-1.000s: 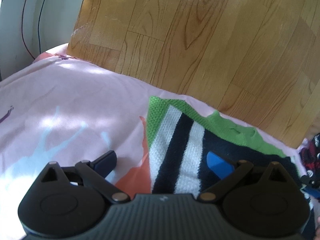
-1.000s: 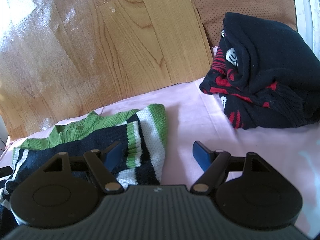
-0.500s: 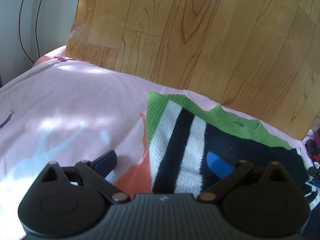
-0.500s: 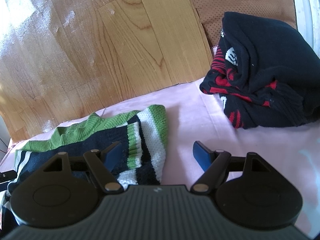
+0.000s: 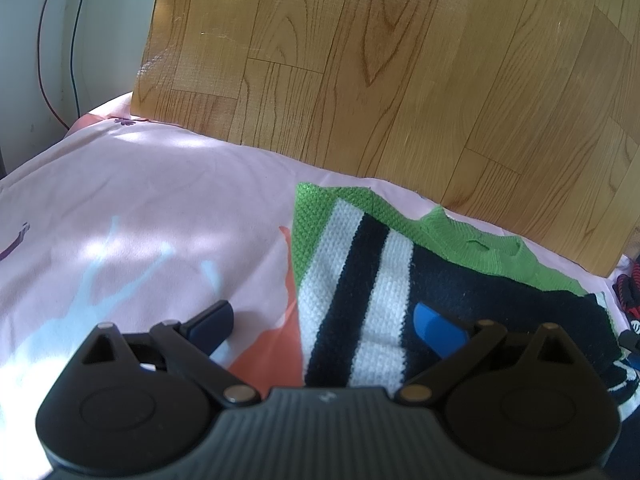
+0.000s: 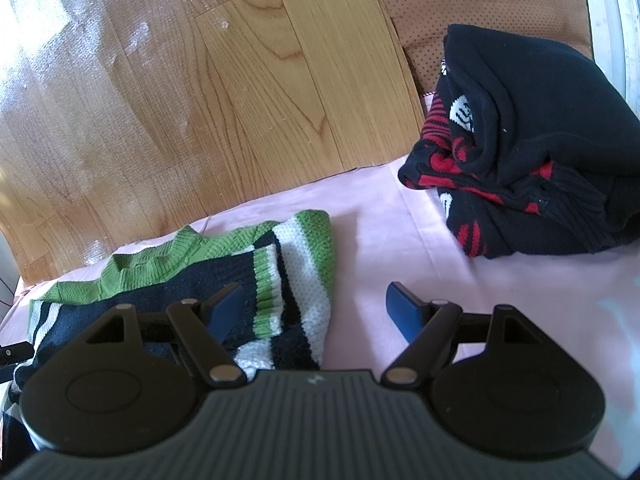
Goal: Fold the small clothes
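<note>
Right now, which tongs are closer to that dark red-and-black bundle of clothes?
Right. The right tongs face the bundle across bare pink sheet; from the left tongs it only peeks in at the far right edge.

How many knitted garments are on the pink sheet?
2: a green-striped sweater lying in front of the grippers, and a black-and-red one bundled at the far right. More may lie outside the views.

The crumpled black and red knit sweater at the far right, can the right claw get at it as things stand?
Probably yes: the right claw is open, holding nothing, and only bare pink sheet lies between it and the black and red knit sweater.
</note>
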